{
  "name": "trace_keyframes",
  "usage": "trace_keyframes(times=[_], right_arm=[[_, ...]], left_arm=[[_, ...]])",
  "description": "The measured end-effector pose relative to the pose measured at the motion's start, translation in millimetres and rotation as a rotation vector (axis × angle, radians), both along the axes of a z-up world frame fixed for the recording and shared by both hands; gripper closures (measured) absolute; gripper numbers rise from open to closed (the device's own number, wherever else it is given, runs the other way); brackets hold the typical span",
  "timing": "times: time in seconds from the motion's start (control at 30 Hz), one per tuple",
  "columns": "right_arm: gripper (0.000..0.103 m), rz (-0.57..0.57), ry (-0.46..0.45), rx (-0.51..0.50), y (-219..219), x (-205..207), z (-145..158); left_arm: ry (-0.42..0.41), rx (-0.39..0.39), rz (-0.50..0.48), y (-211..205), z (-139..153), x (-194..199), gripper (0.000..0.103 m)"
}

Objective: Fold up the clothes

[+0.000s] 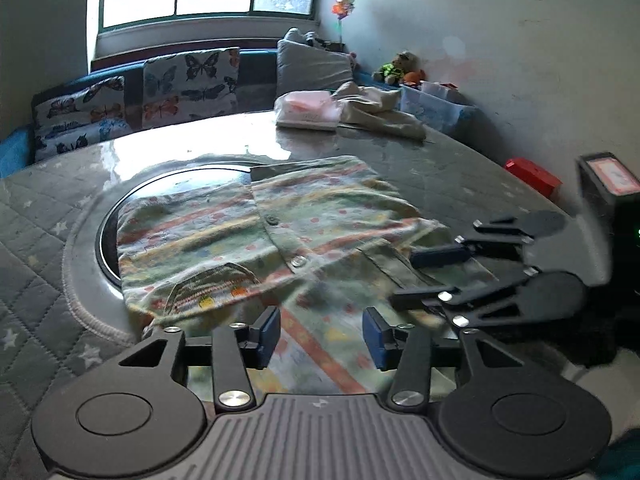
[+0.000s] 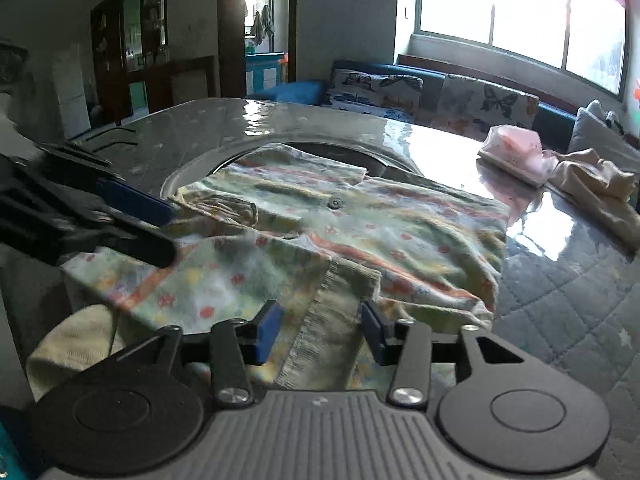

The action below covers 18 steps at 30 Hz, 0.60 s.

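Note:
A small buttoned shirt with pastel stripes and flower dots lies spread on the table, partly over a round inset. It also shows in the right wrist view. My left gripper is open, its blue pads on either side of the shirt's near hem. My right gripper is open over the near hem with a ribbed cuff between its pads. In the left wrist view the right gripper sits at the shirt's right edge. In the right wrist view the left gripper sits at the shirt's left edge.
The table has a glossy quilted cover and a round dark inset. A folded pink garment and a crumpled beige one lie at the far side. A sofa with butterfly cushions stands behind. A red box is at the right.

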State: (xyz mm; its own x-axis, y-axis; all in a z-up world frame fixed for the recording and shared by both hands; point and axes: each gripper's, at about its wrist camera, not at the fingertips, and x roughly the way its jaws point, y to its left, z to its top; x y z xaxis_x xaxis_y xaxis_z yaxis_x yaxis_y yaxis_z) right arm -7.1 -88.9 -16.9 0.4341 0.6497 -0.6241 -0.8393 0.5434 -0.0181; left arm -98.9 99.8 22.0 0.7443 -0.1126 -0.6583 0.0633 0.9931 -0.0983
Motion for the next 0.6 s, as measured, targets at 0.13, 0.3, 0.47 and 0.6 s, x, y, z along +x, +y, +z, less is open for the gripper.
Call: trace_keyframes(times=[0.13, 0.3, 0.47, 0.6], right_arm=[[0.038, 0.005, -0.022, 0.012, -11.7, -7.2, 8.3], [0.021, 0.018, -0.079, -0.009, -27.5, -19.0, 17.1], [0.017, 0.032, -0.118, -0.051, -42.5, -28.7, 19.2], [0.016, 0.036, -0.14, -0.081, -52.4, -34.6, 18.5]], left_arm=[[0.057, 0.019, -0.006, -9.7, 3.9, -20.3, 0.045], [0.124, 0.006, 0.01, -18.5, 4.4, -34.5, 0.045], [0.196, -0.014, 0.01, -29.5, -1.3, -35.8, 0.047], [0.247, -0.056, 0.013, -31.3, -6.7, -33.2, 0.052]])
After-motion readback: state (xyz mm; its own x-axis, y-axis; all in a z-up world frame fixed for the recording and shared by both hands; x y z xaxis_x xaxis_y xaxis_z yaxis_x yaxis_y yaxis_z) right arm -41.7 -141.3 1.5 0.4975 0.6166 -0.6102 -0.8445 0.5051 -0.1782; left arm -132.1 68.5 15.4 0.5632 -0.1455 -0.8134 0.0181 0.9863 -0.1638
